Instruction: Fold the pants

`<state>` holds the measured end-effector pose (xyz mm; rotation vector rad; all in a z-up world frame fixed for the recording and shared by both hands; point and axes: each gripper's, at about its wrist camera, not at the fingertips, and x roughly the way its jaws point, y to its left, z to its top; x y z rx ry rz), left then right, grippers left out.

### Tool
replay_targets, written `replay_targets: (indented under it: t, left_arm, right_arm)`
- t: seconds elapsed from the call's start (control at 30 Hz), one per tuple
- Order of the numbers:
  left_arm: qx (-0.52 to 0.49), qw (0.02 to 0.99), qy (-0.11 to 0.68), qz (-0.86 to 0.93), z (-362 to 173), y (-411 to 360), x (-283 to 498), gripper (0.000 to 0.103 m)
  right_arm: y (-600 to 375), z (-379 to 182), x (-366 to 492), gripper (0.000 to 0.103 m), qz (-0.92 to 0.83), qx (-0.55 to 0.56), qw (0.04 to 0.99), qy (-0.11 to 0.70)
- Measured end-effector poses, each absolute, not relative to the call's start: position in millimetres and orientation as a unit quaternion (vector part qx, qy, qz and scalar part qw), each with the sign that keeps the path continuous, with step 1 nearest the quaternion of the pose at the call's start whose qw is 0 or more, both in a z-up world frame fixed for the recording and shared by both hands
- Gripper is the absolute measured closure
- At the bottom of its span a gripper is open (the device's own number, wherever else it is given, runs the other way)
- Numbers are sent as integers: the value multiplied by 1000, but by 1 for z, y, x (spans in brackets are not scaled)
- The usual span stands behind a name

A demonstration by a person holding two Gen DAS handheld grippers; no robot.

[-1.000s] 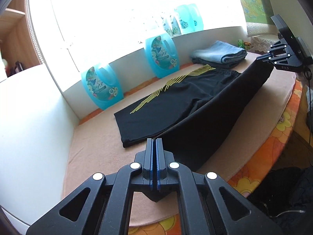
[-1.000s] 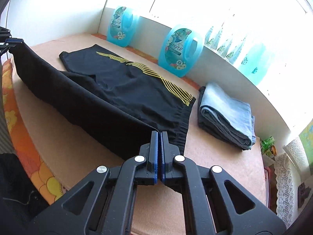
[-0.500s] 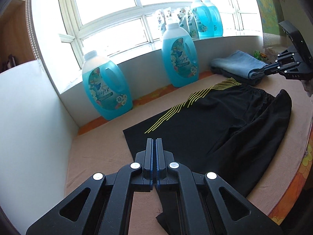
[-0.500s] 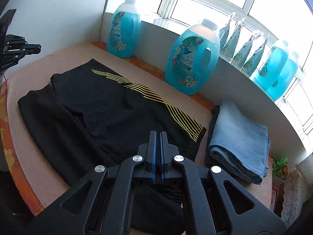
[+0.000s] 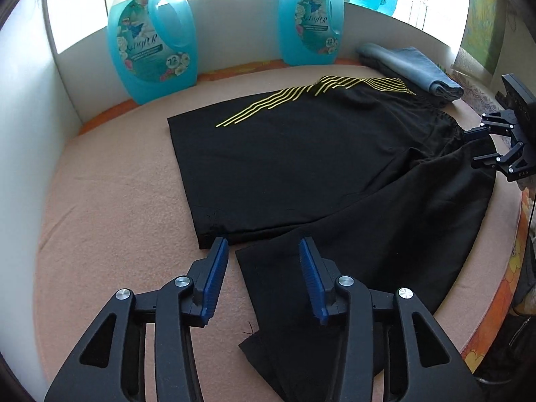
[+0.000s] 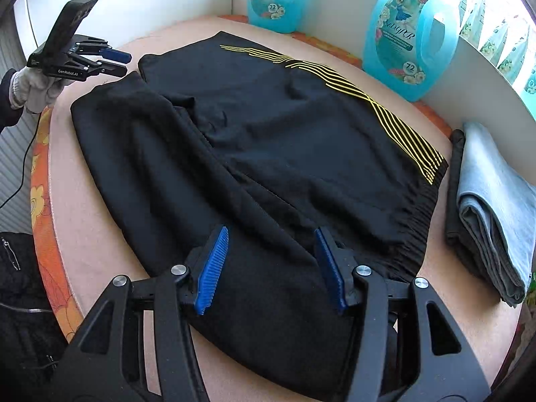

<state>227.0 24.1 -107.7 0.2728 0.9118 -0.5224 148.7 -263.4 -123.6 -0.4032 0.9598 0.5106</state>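
One pair of black pants (image 5: pixel 301 154) lies flat on the beige pad (image 5: pixel 110 214), long axis running side to side along the windowsill wall: leg hems toward the left gripper, elastic waistband toward the right gripper and the folded clothes. Yellow stripes (image 6: pixel 378 104) follow the far edge, nearest the wall. The near leg is skewed, splaying away from the far leg at the hem end. Left gripper (image 5: pixel 264 278): jaws spread apart, gripping nothing, poised at the near leg's hem. Right gripper (image 6: pixel 271 264): jaws likewise spread, holding nothing, over the waist end of the near leg. Count: two large blue detergent jugs (image 5: pixel 152 37) against the wall, more bottles on the sill behind; one stack of folded clothes (image 6: pixel 492 207), blue over dark.
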Motion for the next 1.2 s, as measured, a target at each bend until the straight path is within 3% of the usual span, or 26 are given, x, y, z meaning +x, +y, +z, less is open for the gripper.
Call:
replay_targets:
  t: [0.27, 0.33, 0.37, 0.4, 0.67, 0.93, 1.0, 1.07, 1.1, 1.2]
  left_arm:
    - [138, 855, 444, -230, -124, 18, 232, 62]
    - [133, 854, 439, -245, -125, 16, 229, 80]
    - [134, 854, 436, -251, -125, 14, 228, 94]
    - [142, 855, 431, -251, -125, 10, 225, 97]
    - [115, 879, 389, -250, -100, 16, 210, 99]
    - [104, 902, 329, -261, -57, 31, 175, 99]
    - [112, 901, 325, -265, -56, 29, 167, 99]
    - [118, 901, 322, -264, -57, 26, 163, 99]
    - [118, 902, 320, -264, -57, 26, 161, 99]
    - [114, 906, 312, -262, -55, 26, 158, 99]
  right_arm:
    - [-272, -127, 148, 48, 242, -182, 838, 454]
    - [-277, -124, 147, 47, 243, -176, 839, 454]
    - [-279, -124, 146, 45, 245, -174, 839, 454]
    - [-280, -123, 145, 43, 249, -172, 838, 454]
    - [-273, -135, 153, 40, 247, -204, 822, 470]
    - [-284, -138, 161, 41, 257, -153, 819, 490]
    - [-284, -138, 160, 53, 263, -151, 817, 491]
    - [-279, -137, 157, 84, 255, -165, 820, 486]
    - [-276, -136, 154, 90, 247, -174, 821, 484]
    - [-269, -134, 143, 95, 238, -198, 825, 472]
